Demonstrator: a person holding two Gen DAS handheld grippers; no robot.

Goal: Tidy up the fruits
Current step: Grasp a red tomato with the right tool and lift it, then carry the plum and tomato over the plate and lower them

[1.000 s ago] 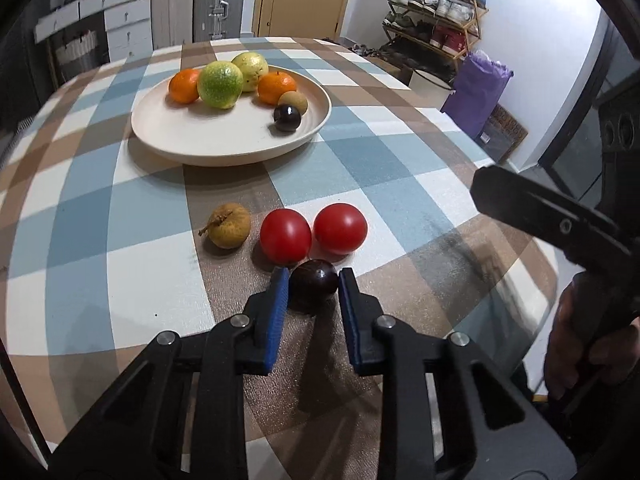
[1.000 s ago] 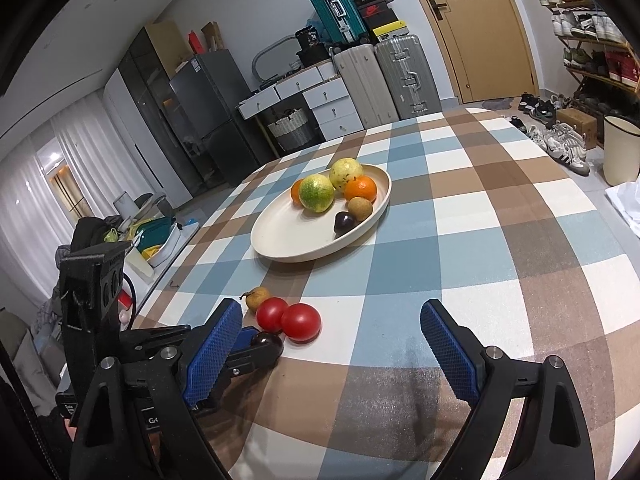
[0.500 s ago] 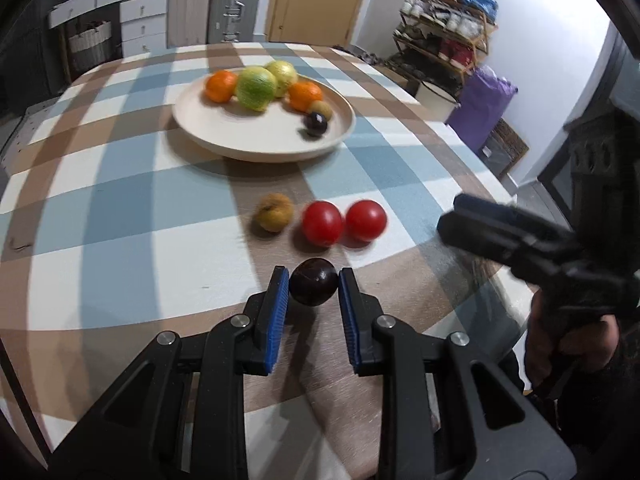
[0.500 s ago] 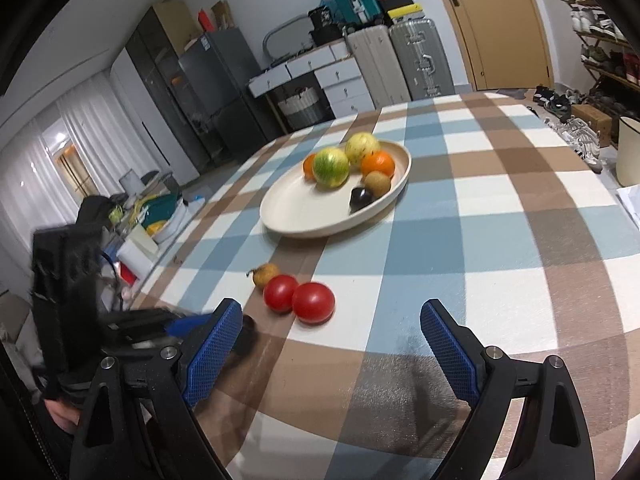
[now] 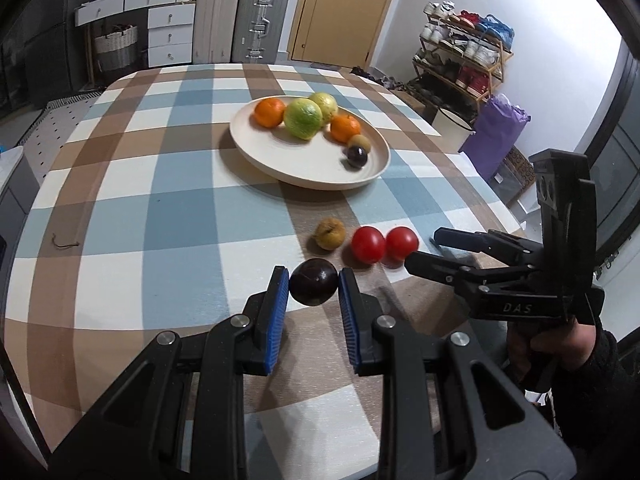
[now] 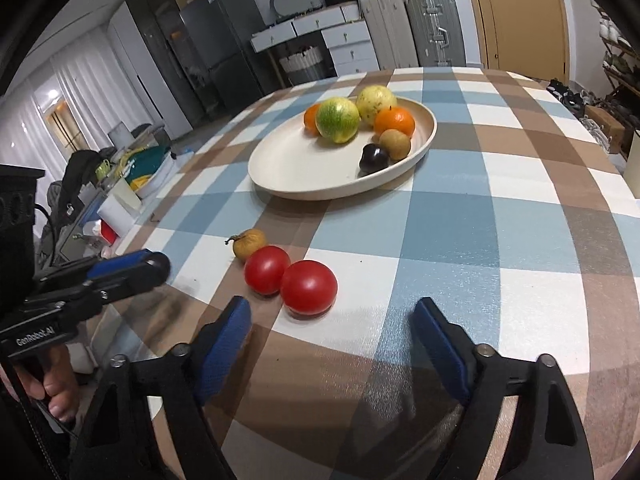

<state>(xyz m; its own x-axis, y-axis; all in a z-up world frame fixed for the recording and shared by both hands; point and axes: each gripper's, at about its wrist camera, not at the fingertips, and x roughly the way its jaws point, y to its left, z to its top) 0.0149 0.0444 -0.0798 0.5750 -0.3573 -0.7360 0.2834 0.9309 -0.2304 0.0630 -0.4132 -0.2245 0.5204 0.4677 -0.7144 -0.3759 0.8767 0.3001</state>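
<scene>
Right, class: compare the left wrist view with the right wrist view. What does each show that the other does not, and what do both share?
Only the left wrist view shows the dark purple fruit clamped in the left gripper, plus the shoe rack and purple bag.

Only the right wrist view shows the open, empty jaws of the right gripper, the refrigerator and white curtains.

Both show the plate holding six fruits, two tomatoes and a small brown fruit on the checked tablecloth.
</scene>
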